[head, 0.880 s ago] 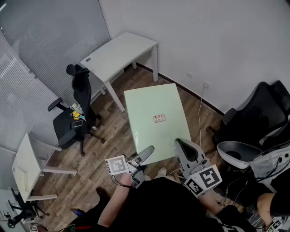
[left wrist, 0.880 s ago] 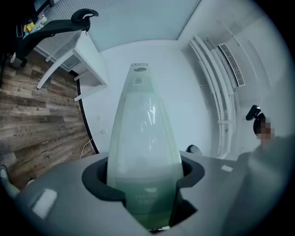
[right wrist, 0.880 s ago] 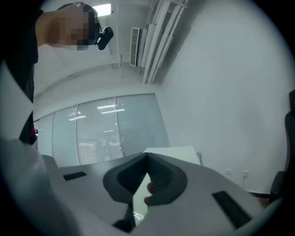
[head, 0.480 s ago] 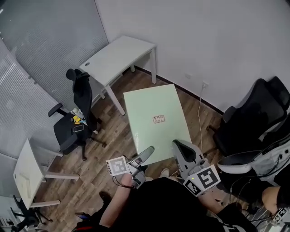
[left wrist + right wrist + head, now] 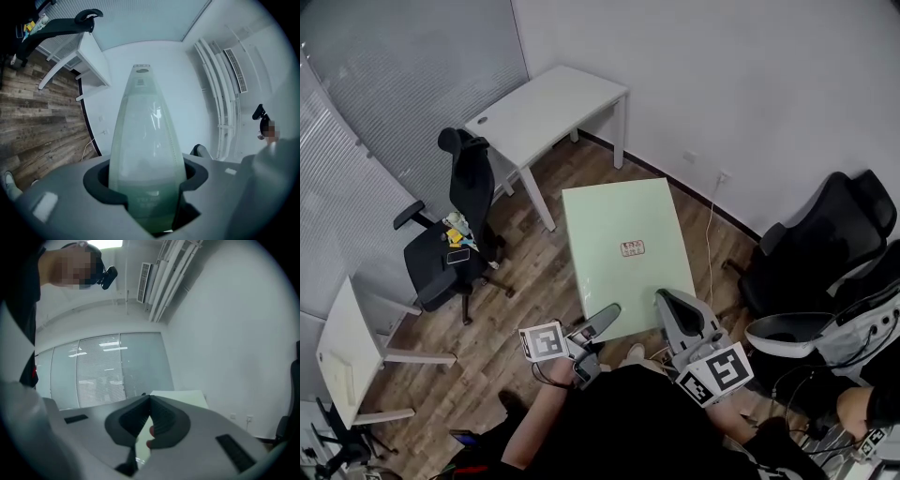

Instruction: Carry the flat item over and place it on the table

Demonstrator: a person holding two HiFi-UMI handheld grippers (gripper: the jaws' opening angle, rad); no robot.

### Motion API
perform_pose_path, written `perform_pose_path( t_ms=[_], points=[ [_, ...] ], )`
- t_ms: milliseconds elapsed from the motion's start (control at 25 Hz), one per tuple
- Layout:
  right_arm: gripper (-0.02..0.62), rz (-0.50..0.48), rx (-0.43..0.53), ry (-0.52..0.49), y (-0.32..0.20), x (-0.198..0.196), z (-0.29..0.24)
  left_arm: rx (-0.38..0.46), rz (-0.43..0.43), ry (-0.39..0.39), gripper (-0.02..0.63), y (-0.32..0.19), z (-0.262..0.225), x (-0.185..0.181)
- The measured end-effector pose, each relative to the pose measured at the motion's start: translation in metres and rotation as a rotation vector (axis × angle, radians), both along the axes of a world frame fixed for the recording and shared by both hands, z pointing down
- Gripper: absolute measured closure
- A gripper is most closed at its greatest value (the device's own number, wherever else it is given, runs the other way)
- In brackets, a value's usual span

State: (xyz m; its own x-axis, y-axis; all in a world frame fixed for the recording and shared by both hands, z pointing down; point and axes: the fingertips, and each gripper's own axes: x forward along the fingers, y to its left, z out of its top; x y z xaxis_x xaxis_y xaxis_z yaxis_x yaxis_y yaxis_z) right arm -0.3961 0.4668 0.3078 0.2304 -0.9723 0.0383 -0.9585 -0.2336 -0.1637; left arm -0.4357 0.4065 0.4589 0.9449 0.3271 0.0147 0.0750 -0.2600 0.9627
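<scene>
The flat item is a pale green panel [image 5: 619, 211] with a small red label, held level above the wood floor. My left gripper [image 5: 602, 317] is shut on its near left corner and my right gripper [image 5: 667, 305] is shut on its near edge further right. In the left gripper view the panel [image 5: 143, 136] runs away from between the jaws of the left gripper [image 5: 145, 187]. In the right gripper view the right gripper [image 5: 149, 420] pinches the panel's thin edge. The white table [image 5: 548, 108] stands beyond the panel, against the wall.
A black office chair [image 5: 455, 225] carrying small items stands left of the panel. Another black chair [image 5: 825, 244] is at the right. A small white desk [image 5: 347, 347] sits at the far left. A cable [image 5: 712, 216] hangs from a wall socket.
Both grippers keep their hold on the panel. The view has shifted slightly; the panel sits a touch further right in it, and the table looks about as far off.
</scene>
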Motion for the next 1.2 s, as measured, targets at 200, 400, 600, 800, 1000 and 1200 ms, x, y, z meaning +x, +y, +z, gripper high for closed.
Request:
perform_pose_path(
  t_ms=[200,400,600,800,1000,1200],
  points=[
    [0.595,0.004,-0.014,0.007,-0.018,0.005,-0.002,0.026,-0.002,0.03,0.331,-0.021,-0.008,0.008],
    [0.595,0.01,-0.021,0.019,-0.034,-0.011,0.0,0.032,-0.007,0.032,0.331,-0.036,-0.005,-0.004],
    [0.595,0.042,-0.021,0.038,-0.044,-0.016,-0.001,-0.013,-0.016,-0.028,0.331,-0.049,0.001,-0.014],
    [0.595,0.078,-0.012,0.027,-0.041,-0.002,0.004,-0.042,0.001,-0.022,0.331,-0.048,0.003,-0.004],
    [0.595,0.092,-0.004,0.003,-0.046,0.032,0.01,-0.057,0.016,-0.014,0.331,-0.05,0.003,0.029],
    [0.595,0.071,-0.012,-0.003,-0.065,0.076,0.013,-0.076,0.012,-0.019,0.331,-0.062,0.004,0.069]
  ],
)
